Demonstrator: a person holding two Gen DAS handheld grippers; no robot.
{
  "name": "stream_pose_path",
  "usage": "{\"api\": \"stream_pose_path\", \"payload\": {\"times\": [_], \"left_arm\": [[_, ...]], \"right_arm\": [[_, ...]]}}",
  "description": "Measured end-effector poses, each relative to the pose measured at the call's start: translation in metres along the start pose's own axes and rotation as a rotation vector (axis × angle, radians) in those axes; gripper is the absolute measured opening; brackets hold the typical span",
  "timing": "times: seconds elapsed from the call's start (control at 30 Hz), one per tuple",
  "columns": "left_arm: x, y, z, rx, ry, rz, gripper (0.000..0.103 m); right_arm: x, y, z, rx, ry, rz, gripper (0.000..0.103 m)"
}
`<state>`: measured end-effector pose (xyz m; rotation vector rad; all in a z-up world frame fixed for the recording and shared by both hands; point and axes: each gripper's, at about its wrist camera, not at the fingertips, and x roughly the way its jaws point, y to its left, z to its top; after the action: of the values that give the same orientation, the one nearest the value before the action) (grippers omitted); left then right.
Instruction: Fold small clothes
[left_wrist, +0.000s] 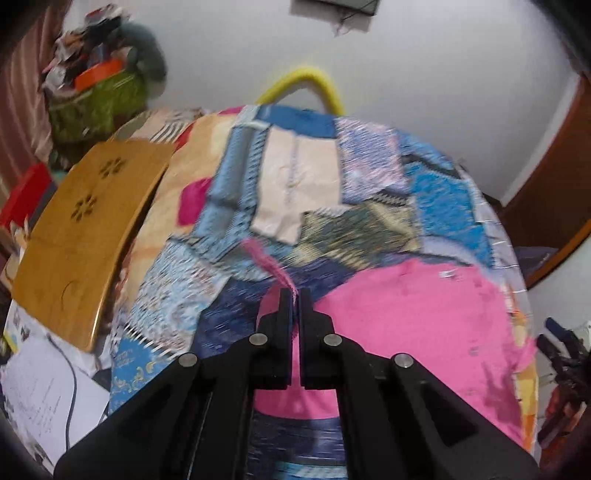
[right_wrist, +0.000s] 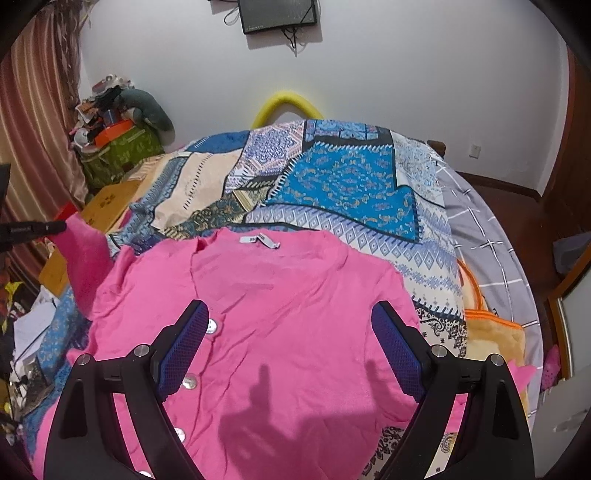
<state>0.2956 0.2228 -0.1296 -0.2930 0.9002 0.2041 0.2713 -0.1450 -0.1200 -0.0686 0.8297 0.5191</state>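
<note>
Right wrist view: bed under patchwork quilt; pink cardigan lay flat on it, collar toward far wall, button row running lengthwise toward camera. Right gripper hung above the cardigan's middle, angled down, fingers spread wide, gripping nothing. Left gripper pointed steeply down, fingers shut on the cardigan's sleeve, raised off the quilt at the garment's left.
</note>
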Motion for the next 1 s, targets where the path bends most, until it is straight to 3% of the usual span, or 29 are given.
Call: {"api": "stream_pose_path", "payload": {"times": [0.27,0.53,0.73,1.0], "left_arm": [[-0.023,-0.092,0.015,0.117,-0.045,-0.083,0.001],[-0.024,-0.181,0.010,0.224,-0.019,-0.185,0.001],[-0.002,-0.237,-0.008,0.306,0.046,-0.220,0.001],[0.037,-0.267,-0.034,0.381,0.140,-0.209,0.002]], "right_arm": [[-0.018,0.004,0.003,-0.010,-0.040,0.023,0.088],[-0.027,-0.001,0.002,0.000,-0.058,0.054,0.088],[-0.029,-0.013,-0.006,0.004,-0.051,0.073,0.088],[-0.021,-0.025,-0.017,0.027,0.003,0.078,0.088]]}}
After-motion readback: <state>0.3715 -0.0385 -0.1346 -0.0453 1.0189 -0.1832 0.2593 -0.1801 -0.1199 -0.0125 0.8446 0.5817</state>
